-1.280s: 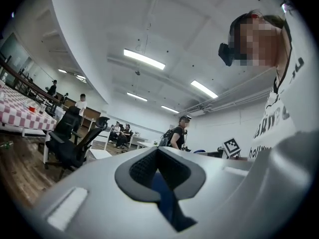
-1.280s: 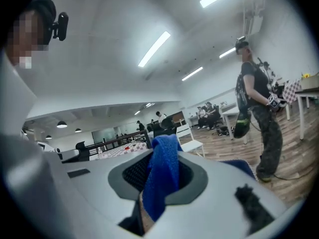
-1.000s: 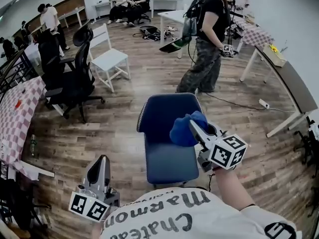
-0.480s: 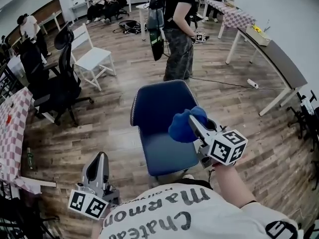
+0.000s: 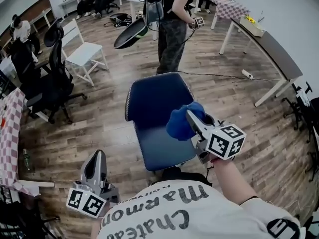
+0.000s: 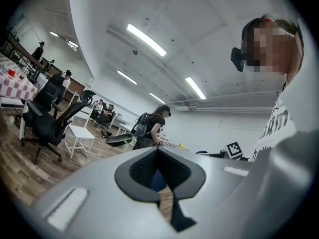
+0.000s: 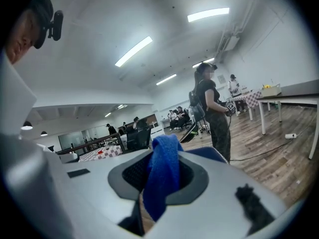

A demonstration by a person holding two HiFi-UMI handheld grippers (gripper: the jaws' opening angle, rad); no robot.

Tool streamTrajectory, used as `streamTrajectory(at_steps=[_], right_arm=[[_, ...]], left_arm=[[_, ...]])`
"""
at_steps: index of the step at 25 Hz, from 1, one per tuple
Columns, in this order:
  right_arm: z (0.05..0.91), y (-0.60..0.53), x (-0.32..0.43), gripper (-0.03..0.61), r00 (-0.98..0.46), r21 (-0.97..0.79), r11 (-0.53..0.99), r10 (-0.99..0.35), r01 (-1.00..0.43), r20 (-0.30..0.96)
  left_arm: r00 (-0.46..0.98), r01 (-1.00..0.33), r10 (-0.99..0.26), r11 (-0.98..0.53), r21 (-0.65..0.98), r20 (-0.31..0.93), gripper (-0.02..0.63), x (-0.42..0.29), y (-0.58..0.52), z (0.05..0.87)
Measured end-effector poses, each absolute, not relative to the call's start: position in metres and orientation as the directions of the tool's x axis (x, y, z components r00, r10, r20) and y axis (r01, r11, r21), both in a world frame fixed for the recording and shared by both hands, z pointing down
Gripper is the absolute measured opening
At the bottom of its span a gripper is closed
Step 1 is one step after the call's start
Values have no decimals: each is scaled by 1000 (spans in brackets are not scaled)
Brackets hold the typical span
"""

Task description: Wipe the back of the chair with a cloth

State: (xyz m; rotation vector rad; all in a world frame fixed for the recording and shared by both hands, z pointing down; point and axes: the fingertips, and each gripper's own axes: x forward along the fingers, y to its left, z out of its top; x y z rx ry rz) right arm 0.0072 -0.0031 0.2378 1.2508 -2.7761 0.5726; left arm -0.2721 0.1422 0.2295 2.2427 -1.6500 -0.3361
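1. Right gripper [image 5: 191,117]: jaws clamped on the blue cloth [image 5: 179,124], over the right side of the blue chair [image 5: 154,101].
2. Left gripper [image 5: 96,158]: jaws together, empty, low and left of the chair.
3. Wood-plank floor [image 5: 234,108]. A person [image 5: 172,34] stands beyond the chair, with a white chair [image 5: 82,54] at left and a grey table [image 5: 271,49] at right.

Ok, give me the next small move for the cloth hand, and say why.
Probably ease the right claw forward and a little left, until the cloth presses on the chair's backrest. The claw is shut on the blue cloth, which shows over the backrest's right edge; whether it touches can't be told, and most of the backrest lies to its left.
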Motion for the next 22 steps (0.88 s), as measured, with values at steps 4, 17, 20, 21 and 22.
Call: streamTrajectory(at_steps=[4, 17, 20, 21, 22], right_arm=[[238, -29, 4, 74, -676, -337, 601, -713, -725, 184], [262, -127, -53, 74, -781, -371, 695, -601, -616, 169], [283, -144, -70, 74, -811, -382, 719, -554, -580, 190], [290, -149, -76, 74, -821, -388, 727, -536, -567, 195], [297, -154, -82, 75, -831, -396, 733, -519, -553, 200]], left_arm=[[267, -883, -964, -241, 402, 11, 3, -275, 129, 224], [97, -902, -993, -61, 427, 65, 3, -309, 78, 237], [50, -895, -993, 3, 446, 106, 3, -315, 76, 249], [33, -895, -993, 22, 445, 117, 3, -317, 75, 251], [17, -896, -992, 41, 442, 127, 3, -319, 75, 254]])
